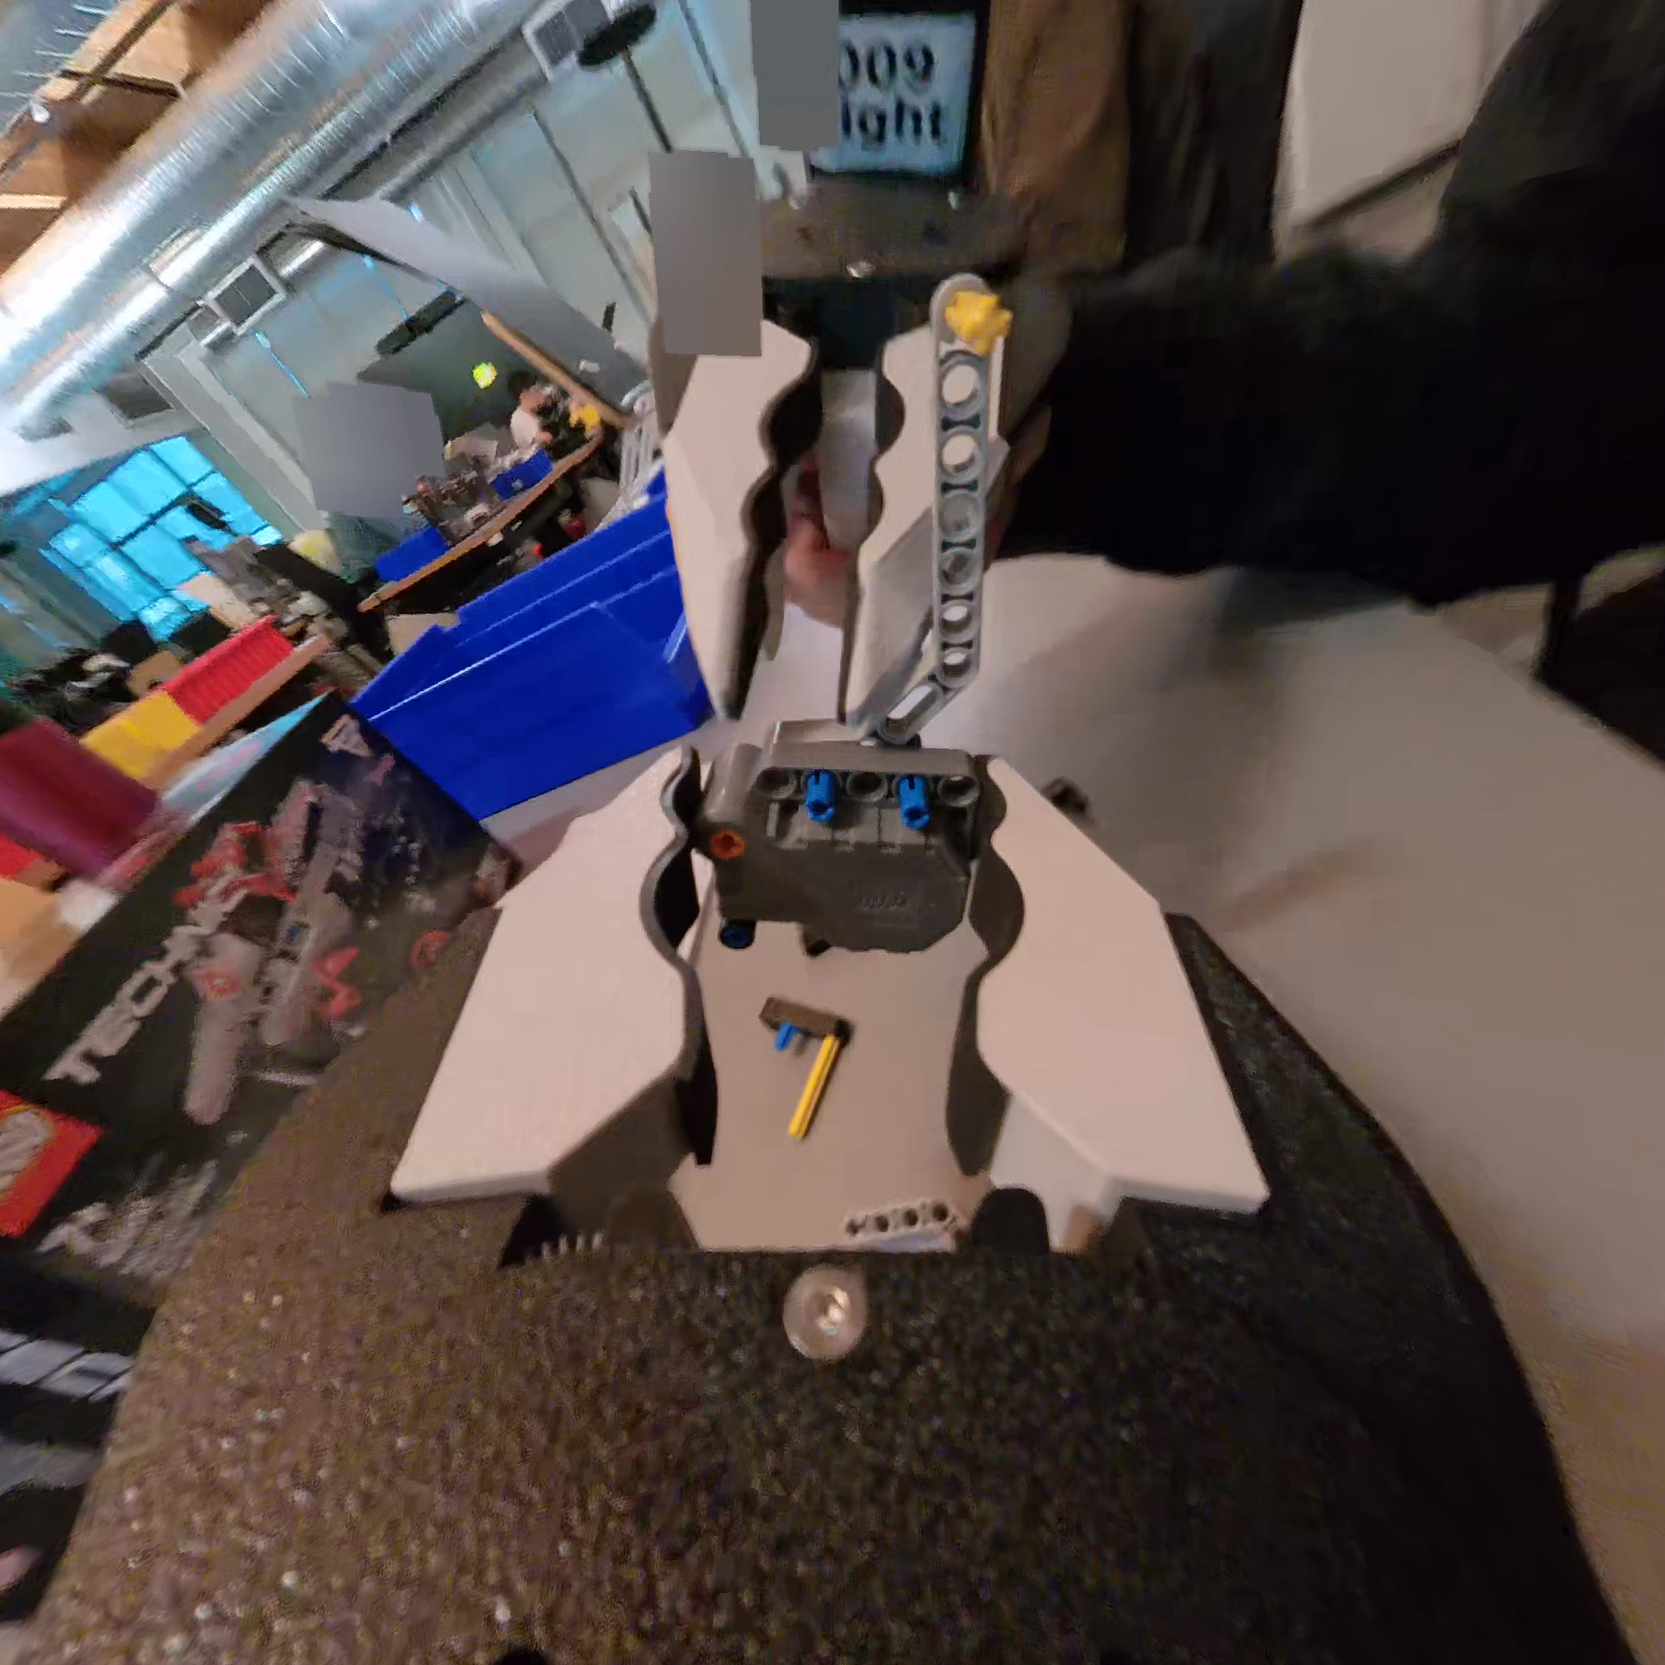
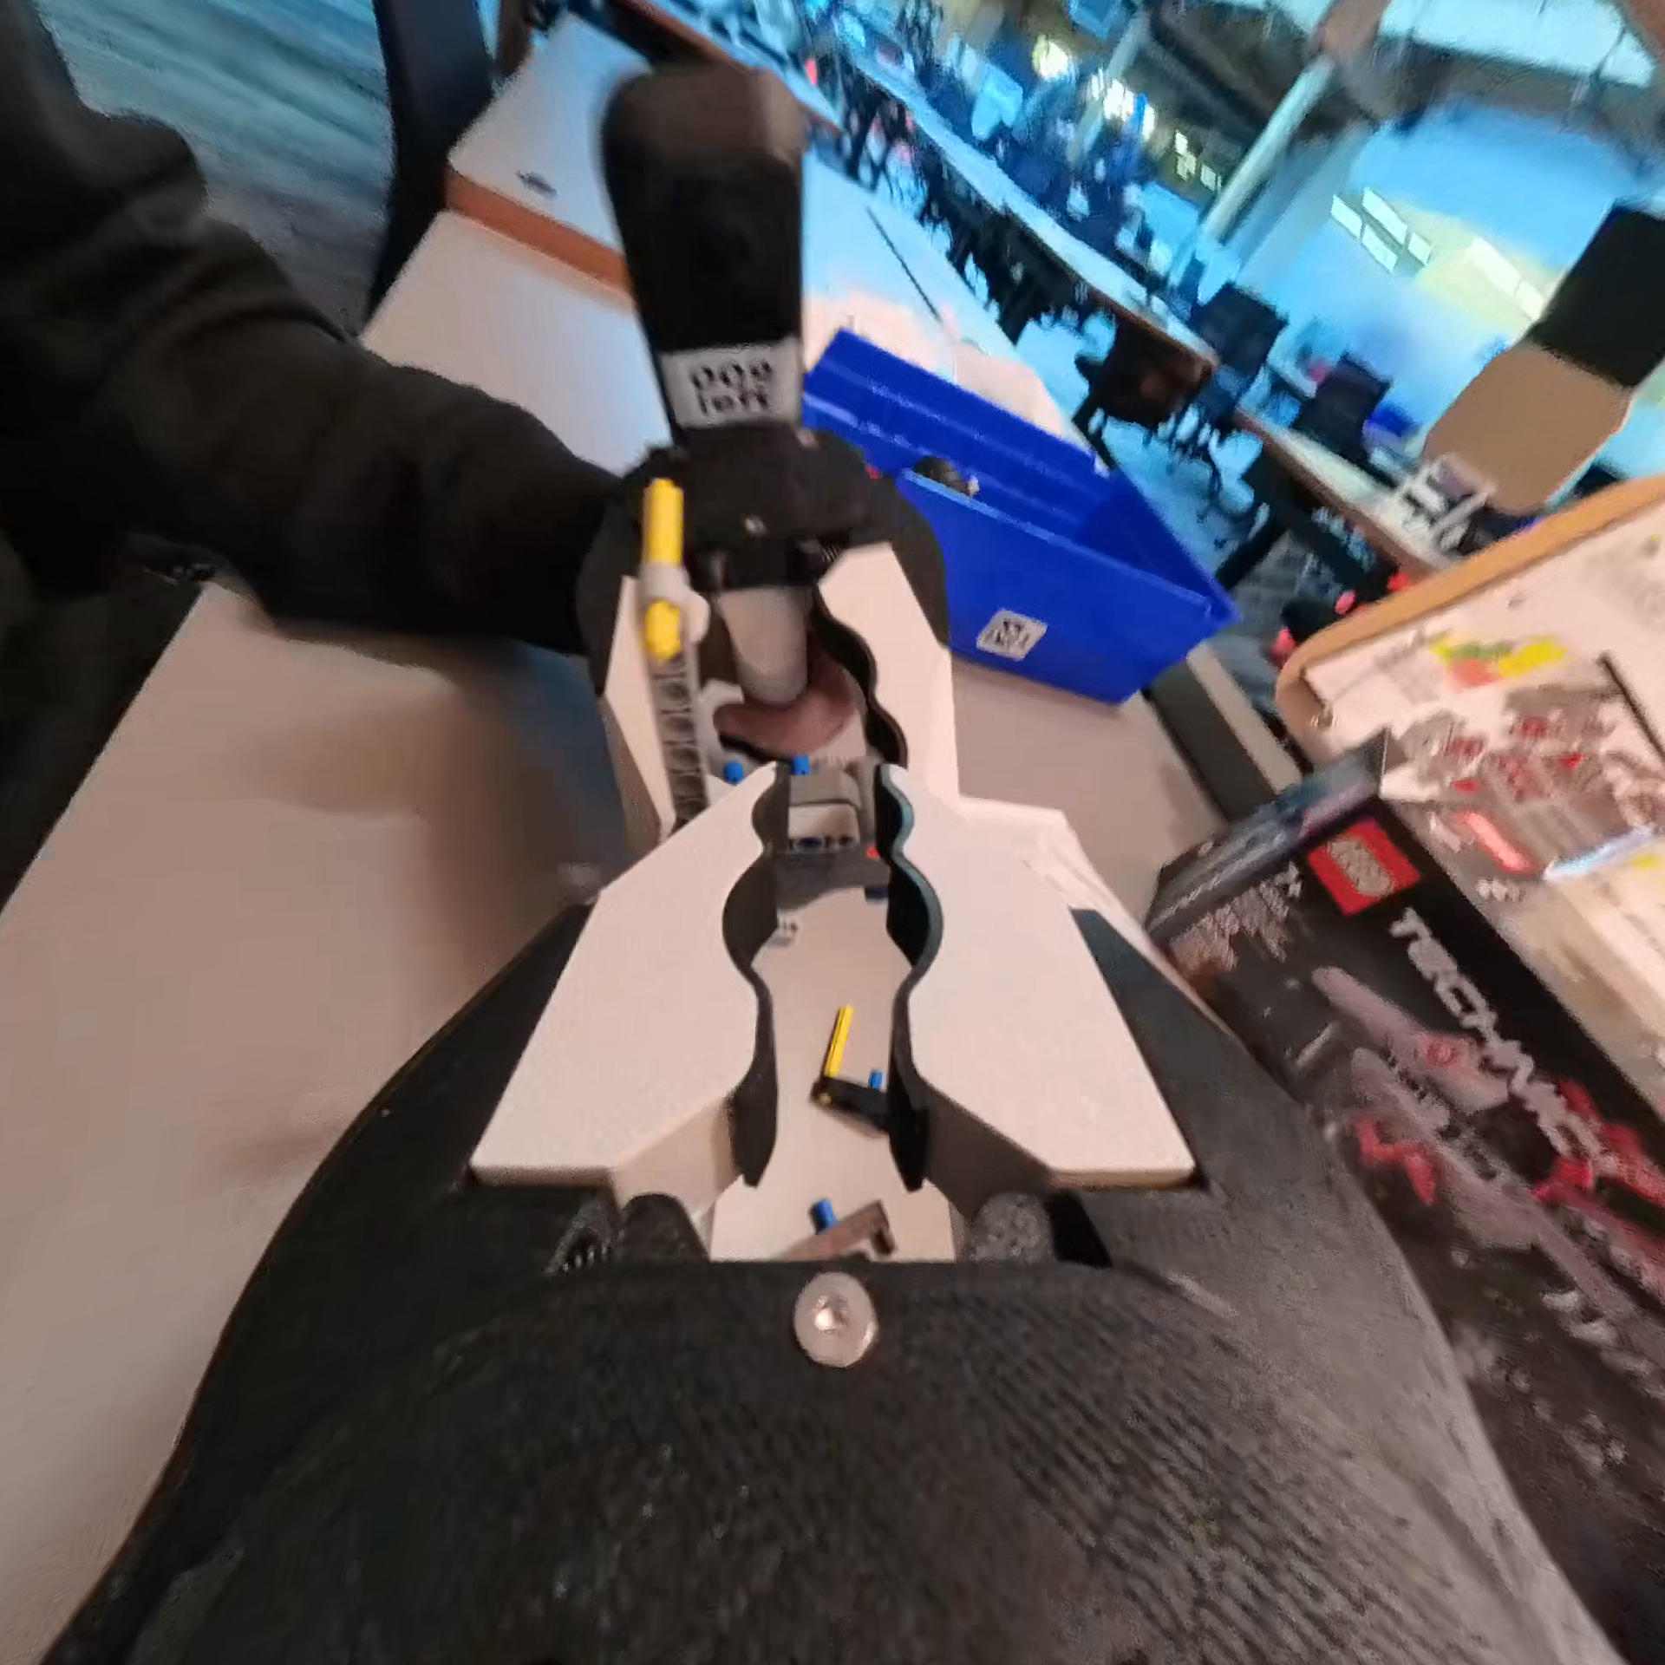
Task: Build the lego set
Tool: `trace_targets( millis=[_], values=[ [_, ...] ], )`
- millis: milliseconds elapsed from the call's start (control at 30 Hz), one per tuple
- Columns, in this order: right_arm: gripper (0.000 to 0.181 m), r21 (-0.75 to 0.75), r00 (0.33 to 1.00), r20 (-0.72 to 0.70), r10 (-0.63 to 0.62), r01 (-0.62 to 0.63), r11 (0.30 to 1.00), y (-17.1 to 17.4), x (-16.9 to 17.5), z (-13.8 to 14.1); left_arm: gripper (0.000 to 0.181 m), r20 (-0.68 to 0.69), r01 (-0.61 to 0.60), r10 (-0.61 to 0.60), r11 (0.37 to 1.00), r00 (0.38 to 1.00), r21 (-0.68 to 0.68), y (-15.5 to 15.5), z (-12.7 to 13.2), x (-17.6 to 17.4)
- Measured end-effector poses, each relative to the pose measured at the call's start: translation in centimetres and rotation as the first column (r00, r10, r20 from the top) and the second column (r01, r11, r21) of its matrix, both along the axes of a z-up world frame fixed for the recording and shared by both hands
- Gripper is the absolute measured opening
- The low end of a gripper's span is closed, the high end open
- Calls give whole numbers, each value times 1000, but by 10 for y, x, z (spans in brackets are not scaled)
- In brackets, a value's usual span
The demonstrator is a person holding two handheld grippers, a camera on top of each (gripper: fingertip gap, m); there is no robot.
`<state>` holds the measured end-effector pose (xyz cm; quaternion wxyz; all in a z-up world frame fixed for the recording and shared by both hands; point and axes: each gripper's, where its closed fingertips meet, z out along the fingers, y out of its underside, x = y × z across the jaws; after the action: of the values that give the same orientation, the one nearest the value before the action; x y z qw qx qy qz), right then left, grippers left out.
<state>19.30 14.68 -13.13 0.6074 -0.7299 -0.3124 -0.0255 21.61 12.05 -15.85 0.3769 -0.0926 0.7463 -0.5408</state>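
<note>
My left gripper [image 1: 842, 784] is shut on a dark grey motor block [image 1: 847, 865] with blue pins and holds it above the table. A light grey holed beam [image 1: 957, 504] stands up from the block's top, with a yellow axle [image 1: 975, 317] through its upper end. My right gripper [image 1: 793, 707] faces the left one, open, its tips just over the block's top edge. In the right wrist view the block [image 2: 824, 838] sits between my right gripper's [image 2: 824, 779] tips, and the beam [image 2: 671, 712] rises at the left. A small black piece with a yellow axle [image 1: 806, 1054] lies on the table below.
Blue bins [image 1: 541, 685] stand at the back of the white table [image 1: 1261, 811]. The dark set box [image 2: 1442, 1036] lies beside them, with a board of printed sheets [image 2: 1487, 721] behind it. A short grey beam [image 1: 901, 1221] lies near my left gripper's base. A black sleeve [image 1: 1306, 405] reaches in. The grippers are tip to tip, or close to it.
</note>
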Motion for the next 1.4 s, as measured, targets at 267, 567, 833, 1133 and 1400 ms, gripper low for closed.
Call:
trace_targets(
  millis=[267,567,833,1133,1400],
  values=[
    [40,-232,824,-551,-132,1,973,-1,27,-16,57,239,-227,172,947,956,226,33,8,5],
    [20,-325,697,-707,-118,-172,930,-4,8,-29,57,306,-261,136,870,942,417,20,-13,9],
    [18,-400,705,-688,-171,-171,901,-3,4,-40,57,322,-287,147,848,935,445,18,-18,16],
    [18,-489,806,-528,-267,-32,872,-1,11,-53,56,425,-388,154,744,892,544,19,-22,25],
    [11,-551,830,-447,-334,39,834,-3,19,-67,57,458,-431,153,676,876,597,19,-33,32]
  ],
)
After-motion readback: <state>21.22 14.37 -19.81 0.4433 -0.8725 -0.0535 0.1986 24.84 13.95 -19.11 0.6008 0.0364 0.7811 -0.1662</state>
